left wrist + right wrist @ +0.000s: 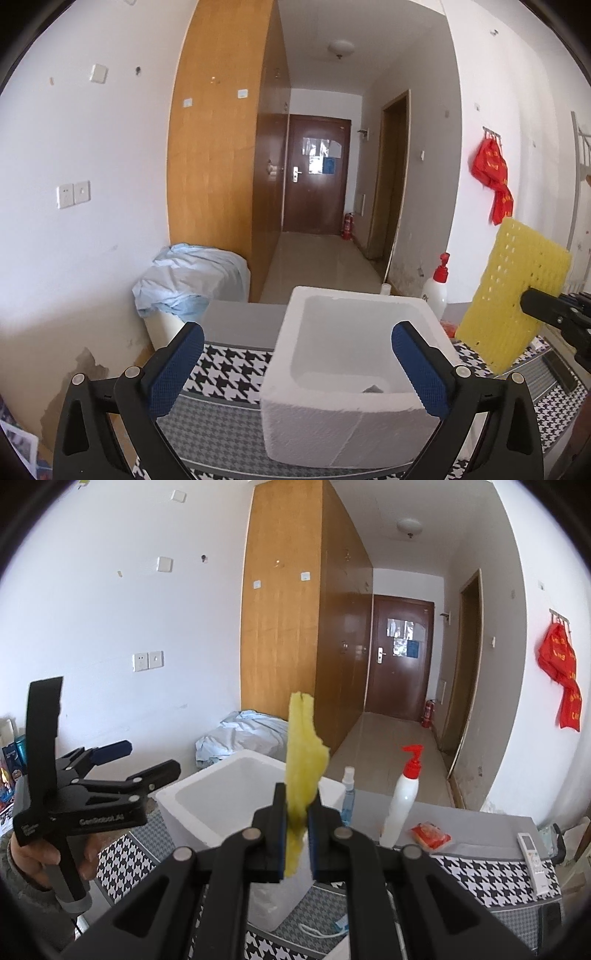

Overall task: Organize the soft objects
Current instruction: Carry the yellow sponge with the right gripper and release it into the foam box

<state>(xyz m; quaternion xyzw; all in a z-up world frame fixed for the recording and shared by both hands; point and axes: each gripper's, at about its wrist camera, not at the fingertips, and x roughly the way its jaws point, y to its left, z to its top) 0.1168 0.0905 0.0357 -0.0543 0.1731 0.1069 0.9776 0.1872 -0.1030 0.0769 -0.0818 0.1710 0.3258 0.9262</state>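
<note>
Currently, status by item:

Right gripper point(297, 834): pressed together on the yellow foam sheet point(303, 753); I pinch it at its lower edge, and it stands upright above the jaws.

Yellow foam sheet, position: held in the air in front of me, to the right of the white foam box point(343, 369) as the left wrist view shows it point(511, 295). It is not yet over the box opening.

Left gripper point(295, 369): spread wide, nothing between the pads. It hovers in front of the box, the near wall of the box lying between the two blue pads point(177, 369) without contact that I can confirm.

White foam box, contents: almost bare inside. One small dark item point(373, 388) lies on the floor near the front wall; I cannot tell what it is.

Table point(491, 875): covered with a houndstooth cloth. A pump bottle point(402, 805), a spray bottle point(348, 797), a red packet point(430, 836) and a remote point(532, 860) remain on it.

Done, by my judgement: sheet picked up and secured.

Left to do, by my judgement: carry the sheet over the box, lower it in, release. The sheet looks wider than the opening, so bending may be needed.
</note>
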